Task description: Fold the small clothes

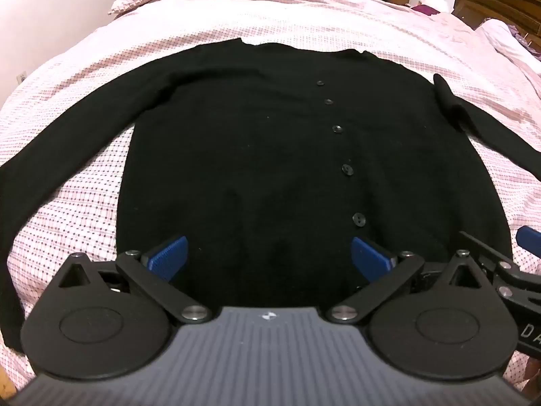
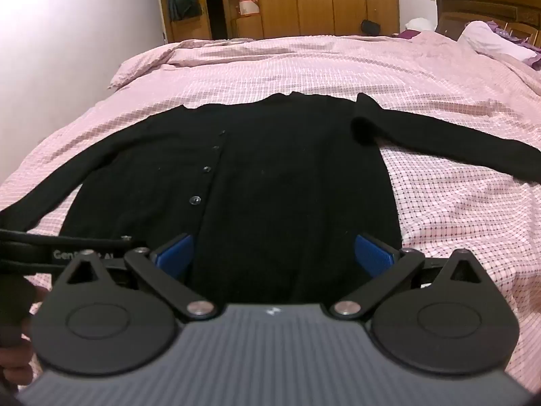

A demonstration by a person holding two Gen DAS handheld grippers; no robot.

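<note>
Ahead of both wide-open grippers, left gripper [image 1: 268,253] and right gripper [image 2: 274,253], the black knitted buttoned cardigan [image 1: 270,155] lies flat, sleeves spread, on the pink checked bedcover [image 1: 67,203]; nothing is clamped.

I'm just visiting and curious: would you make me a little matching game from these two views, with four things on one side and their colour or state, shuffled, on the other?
Things:
1. cardigan
2. bedspread
3. wardrobe
4. left gripper

Colour or state:
A. pink check, covering the bed
B. jaws wide open, nothing between the blue pads
C. black, buttoned, spread flat with sleeves out
D. brown wood, doors shut, behind the bed

Pairs: 1-C, 2-A, 3-D, 4-B
</note>
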